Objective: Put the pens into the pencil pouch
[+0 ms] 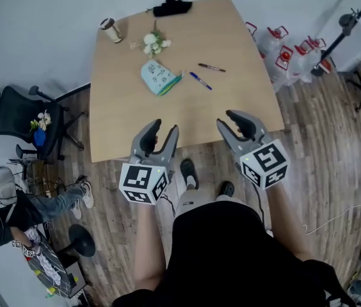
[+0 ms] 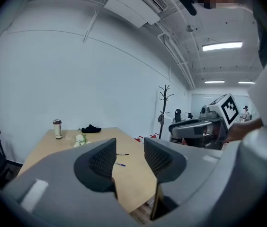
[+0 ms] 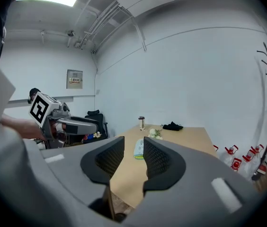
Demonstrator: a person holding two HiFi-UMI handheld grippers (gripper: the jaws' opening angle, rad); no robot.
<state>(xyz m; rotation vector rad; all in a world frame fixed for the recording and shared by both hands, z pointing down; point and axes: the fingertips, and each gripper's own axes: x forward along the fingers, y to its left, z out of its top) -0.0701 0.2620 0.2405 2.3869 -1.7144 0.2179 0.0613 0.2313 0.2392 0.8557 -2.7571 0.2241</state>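
A light teal pencil pouch (image 1: 159,77) lies on the wooden table (image 1: 123,117), toward its far half. To the pouch's right lie two pens: a dark one (image 1: 211,68) and a blue one (image 1: 200,80). Both grippers hover over the table's near edge, well short of the pouch and pens. My left gripper (image 1: 165,128) is open with nothing between its jaws. My right gripper (image 1: 227,119) is open and empty as well. The left gripper view shows its jaws (image 2: 129,148) framing the two pens (image 2: 120,159). In the right gripper view, the pouch (image 3: 138,148) sits between the jaws (image 3: 133,148), far ahead.
At the table's far end stand a tumbler (image 1: 111,30), a bunch of white flowers (image 1: 153,42) and a black cloth (image 1: 172,7). An office chair (image 1: 20,117) stands left of the table, and a person sits on the floor (image 1: 14,216). Red-topped bags (image 1: 289,53) lie to the right.
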